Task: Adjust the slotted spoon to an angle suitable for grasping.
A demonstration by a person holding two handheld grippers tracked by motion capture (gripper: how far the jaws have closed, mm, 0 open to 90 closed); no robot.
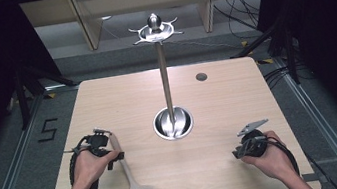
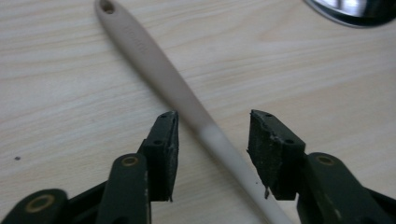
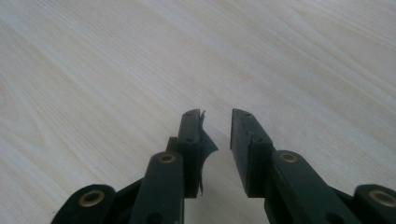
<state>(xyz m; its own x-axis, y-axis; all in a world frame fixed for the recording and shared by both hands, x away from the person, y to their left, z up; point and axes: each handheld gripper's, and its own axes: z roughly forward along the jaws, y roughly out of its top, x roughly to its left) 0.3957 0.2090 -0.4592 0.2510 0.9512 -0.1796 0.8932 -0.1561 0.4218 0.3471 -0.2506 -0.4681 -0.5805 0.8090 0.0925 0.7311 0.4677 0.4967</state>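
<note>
Across the tabletop [image 1: 121,96], the tall steel utensil stand [image 1: 167,85] rises at center so its top hooks can take a hanging tool, and at seven o'clock from its base the beige slotted spatula [image 1: 129,176] lies flat, handle hole toward twelve, ready for a lift. Your left gripper [image 2: 213,132] hovers low over that handle, fingers spread to either side without touching it; your right gripper [image 3: 217,122] rests at four o'clock, fingers slightly parted, empty.
</note>
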